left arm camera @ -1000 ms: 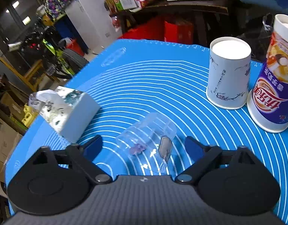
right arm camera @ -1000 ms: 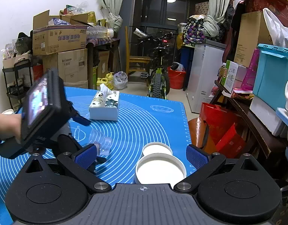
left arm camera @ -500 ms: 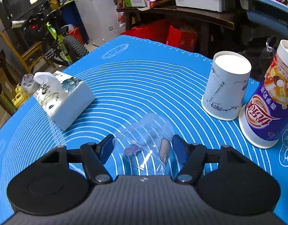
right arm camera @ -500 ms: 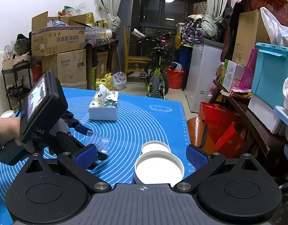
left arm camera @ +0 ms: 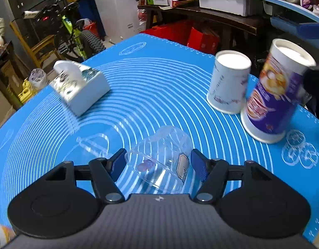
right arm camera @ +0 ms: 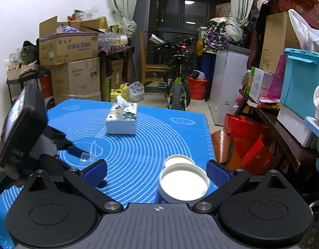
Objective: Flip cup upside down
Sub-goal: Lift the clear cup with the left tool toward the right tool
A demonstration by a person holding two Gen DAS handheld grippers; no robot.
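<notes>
Clear plastic cup [left arm camera: 159, 161] sits between my left gripper [left arm camera: 158, 161] pads, both blue pads [left arm camera: 118, 162] at its walls; contact looks made, so I read it as pinched, though the transparent wall makes a firm squeeze hard to confirm. Cup is tilted: closed base points away from me and up, toward the tissue-box side of the blue mat [left arm camera: 159, 87]; open rim faces back toward my palm. Long axis runs roughly along the fingers, not across them. Relative to the white paper cup [left arm camera: 230, 83], it lies nearer me and to the left, well apart. Purple-printed paper cup [left arm camera: 273, 95] stands just beside that white one.

Right gripper [right arm camera: 157, 172] is spread wide, holding nothing, hovering over those two paper cups. Left does the flip: roll the wrist until the rim faces the mat.
</notes>
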